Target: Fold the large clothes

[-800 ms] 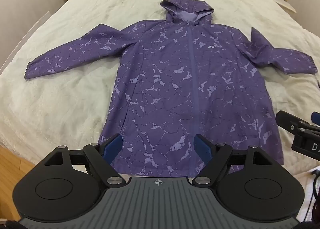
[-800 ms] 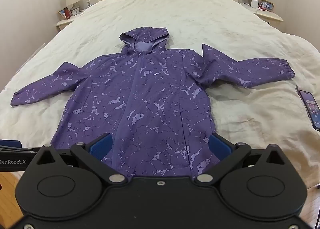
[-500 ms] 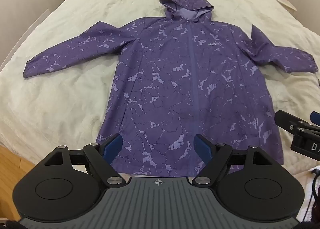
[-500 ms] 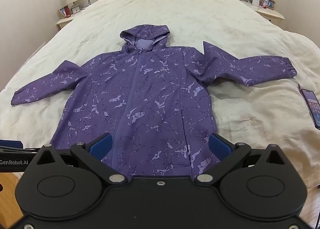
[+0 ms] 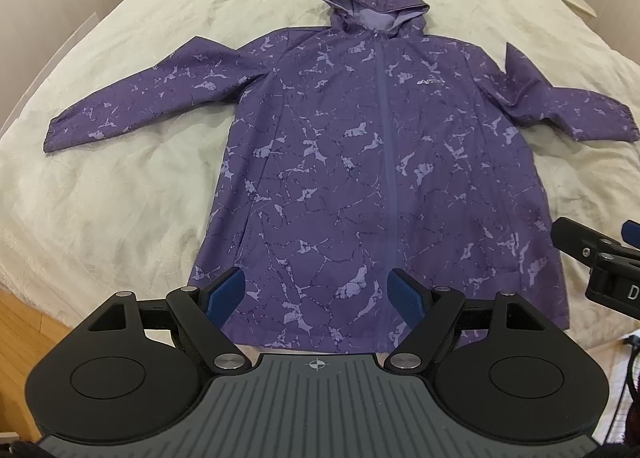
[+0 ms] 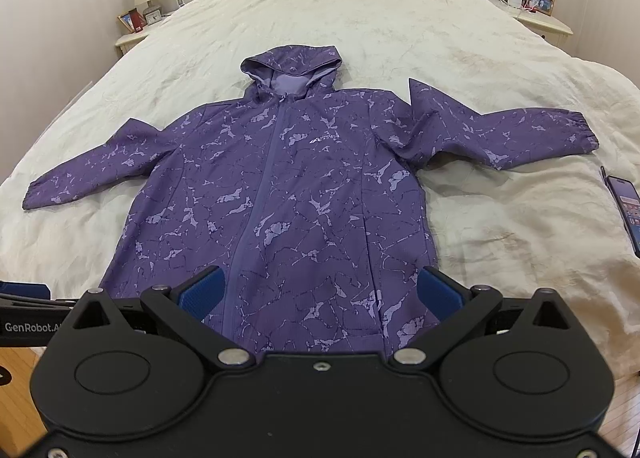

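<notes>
Both claws, left (image 5: 316,290) and right (image 6: 320,290), have edged closer to the jacket (image 5: 380,178) on the bed (image 5: 120,198), jaws spread and empty, so folding hasn't begun.

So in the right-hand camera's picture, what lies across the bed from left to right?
Left sleeve cuff → hood → chest logo → right sleeve cuff → phone.

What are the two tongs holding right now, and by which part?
Nothing. The left tongs and the right tongs are both open, short of the purple patterned hooded jacket lying flat on the cream bedspread.
</notes>
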`<state>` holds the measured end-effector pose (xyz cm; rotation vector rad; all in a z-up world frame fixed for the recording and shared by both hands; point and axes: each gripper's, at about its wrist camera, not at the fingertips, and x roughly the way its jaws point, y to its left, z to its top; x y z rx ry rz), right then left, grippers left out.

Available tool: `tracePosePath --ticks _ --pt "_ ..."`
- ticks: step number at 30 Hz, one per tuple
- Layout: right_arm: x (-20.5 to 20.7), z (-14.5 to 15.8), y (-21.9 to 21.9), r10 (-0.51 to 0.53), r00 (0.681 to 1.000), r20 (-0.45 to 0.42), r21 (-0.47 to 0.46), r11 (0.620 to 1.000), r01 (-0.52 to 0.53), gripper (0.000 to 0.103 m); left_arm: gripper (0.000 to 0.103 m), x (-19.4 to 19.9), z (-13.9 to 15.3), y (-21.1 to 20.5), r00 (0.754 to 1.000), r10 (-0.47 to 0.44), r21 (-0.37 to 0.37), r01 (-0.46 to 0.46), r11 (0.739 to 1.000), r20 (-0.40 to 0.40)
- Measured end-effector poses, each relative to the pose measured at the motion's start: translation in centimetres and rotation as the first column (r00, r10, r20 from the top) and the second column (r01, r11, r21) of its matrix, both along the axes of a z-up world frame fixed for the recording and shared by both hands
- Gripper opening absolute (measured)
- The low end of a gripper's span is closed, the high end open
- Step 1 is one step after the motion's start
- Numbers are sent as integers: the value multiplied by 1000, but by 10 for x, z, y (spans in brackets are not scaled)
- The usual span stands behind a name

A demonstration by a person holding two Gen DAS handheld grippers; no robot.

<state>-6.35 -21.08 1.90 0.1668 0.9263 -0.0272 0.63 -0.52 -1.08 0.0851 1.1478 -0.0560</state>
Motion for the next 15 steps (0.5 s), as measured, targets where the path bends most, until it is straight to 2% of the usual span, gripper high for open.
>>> tracePosePath --ticks 7,15 --pt "8 -2 2 10 1000 -6 5 1000 -10 101 78 5 0 2 1000 11 -6 -11 1000 -1" --pt "23 -3 4 25 1000 -16 12 1000 -25 101 77 21 -1 12 999 32 -71 -34 997 -29"
